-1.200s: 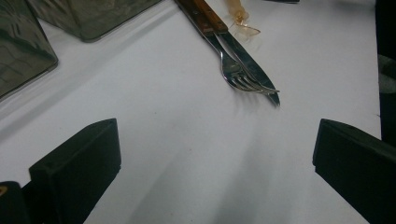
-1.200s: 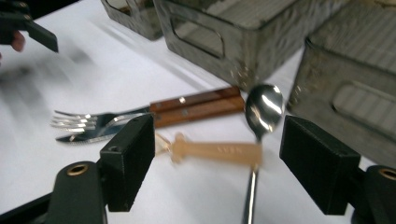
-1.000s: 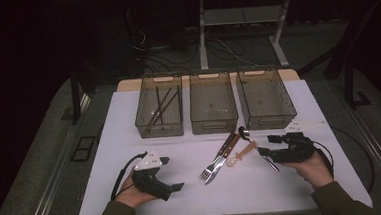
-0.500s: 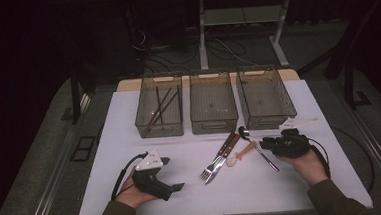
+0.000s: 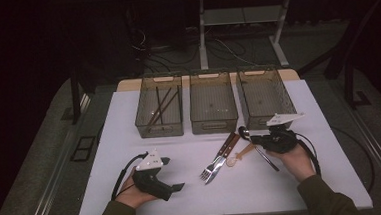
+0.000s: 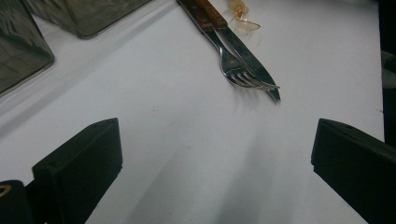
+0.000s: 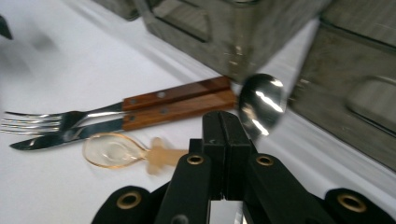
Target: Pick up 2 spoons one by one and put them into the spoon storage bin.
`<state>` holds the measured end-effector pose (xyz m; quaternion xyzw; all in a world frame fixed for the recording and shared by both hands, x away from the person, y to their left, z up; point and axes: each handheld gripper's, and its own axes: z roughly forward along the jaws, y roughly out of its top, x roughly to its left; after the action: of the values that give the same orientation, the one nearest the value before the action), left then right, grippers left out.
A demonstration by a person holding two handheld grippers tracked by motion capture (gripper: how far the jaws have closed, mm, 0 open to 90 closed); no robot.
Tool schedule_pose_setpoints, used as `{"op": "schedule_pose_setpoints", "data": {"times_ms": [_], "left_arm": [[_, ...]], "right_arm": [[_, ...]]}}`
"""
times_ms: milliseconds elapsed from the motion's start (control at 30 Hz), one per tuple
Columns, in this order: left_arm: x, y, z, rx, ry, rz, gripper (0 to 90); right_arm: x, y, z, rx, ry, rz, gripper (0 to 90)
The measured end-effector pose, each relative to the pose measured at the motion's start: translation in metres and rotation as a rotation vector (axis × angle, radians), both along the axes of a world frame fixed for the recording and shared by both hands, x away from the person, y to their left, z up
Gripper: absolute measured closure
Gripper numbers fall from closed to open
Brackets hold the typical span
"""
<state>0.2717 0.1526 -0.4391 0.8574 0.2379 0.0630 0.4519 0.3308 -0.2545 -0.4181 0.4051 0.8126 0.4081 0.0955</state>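
A metal spoon (image 5: 243, 132) lies on the white table in front of the right bin, its bowl (image 7: 261, 105) just past my right gripper's tips. My right gripper (image 5: 255, 142) (image 7: 223, 116) points left over the spoon's handle. Its jaws have just been closing and now stand pressed together. The handle runs beneath them, and I cannot tell whether they pinch it. Beside it lie an amber plastic spoon (image 7: 116, 151), and a fork (image 7: 51, 119) and knife (image 7: 70, 136) with wooden handles. My left gripper (image 5: 173, 173) (image 6: 215, 154) rests at the front left, open with nothing between its jaws.
Three clear bins stand in a row at the back: the left one (image 5: 144, 121) holds dark chopsticks (image 5: 159, 107), then the middle bin (image 5: 213, 122) and the right bin (image 5: 252, 119). Bare white table (image 5: 130, 141) lies between my left gripper and the bins.
My right gripper has moved left over the metal spoon's handle and its jaws have gone from open to shut. The left gripper and the cutlery have stayed put.
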Motion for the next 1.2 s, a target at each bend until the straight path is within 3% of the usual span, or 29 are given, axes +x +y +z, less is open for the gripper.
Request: {"op": "schedule_pose_setpoints", "data": {"times_ms": [100, 367, 433, 633, 767, 933, 1033, 1200], "left_arm": [[0.000, 0.000, 0.000, 0.000, 0.000, -0.001, 0.9], [0.000, -0.001, -0.001, -0.002, 0.002, -0.001, 0.9], [0.000, -0.001, 0.000, -0.001, 0.002, -0.001, 0.8], [0.000, -0.001, -0.001, -0.004, 0.005, 0.001, 0.9], [0.000, -0.001, -0.001, -0.003, 0.004, 0.001, 0.9], [0.000, -0.001, -0.001, -0.002, 0.005, 0.000, 0.9], [0.000, -0.001, 0.000, 0.000, 0.004, -0.002, 0.9], [-0.001, -0.002, -0.001, -0.014, 0.008, 0.007, 0.9]], "right_arm": [[-0.001, 0.010, -0.001, -0.012, -0.007, 0.035, 88.3], [-0.002, 0.029, -0.006, -0.052, 0.009, 0.139, 74.7], [-0.002, 0.033, -0.007, -0.085, 0.006, 0.170, 71.8], [-0.002, 0.035, -0.007, -0.113, -0.003, 0.206, 64.7], [0.001, 0.035, -0.006, -0.125, -0.021, 0.205, 71.0], [0.006, 0.039, -0.010, -0.145, 0.003, 0.214, 83.4], [0.007, 0.042, -0.011, -0.173, 0.004, 0.206, 84.5], [0.000, 0.041, -0.006, -0.153, 0.008, 0.233, 87.1]]}}
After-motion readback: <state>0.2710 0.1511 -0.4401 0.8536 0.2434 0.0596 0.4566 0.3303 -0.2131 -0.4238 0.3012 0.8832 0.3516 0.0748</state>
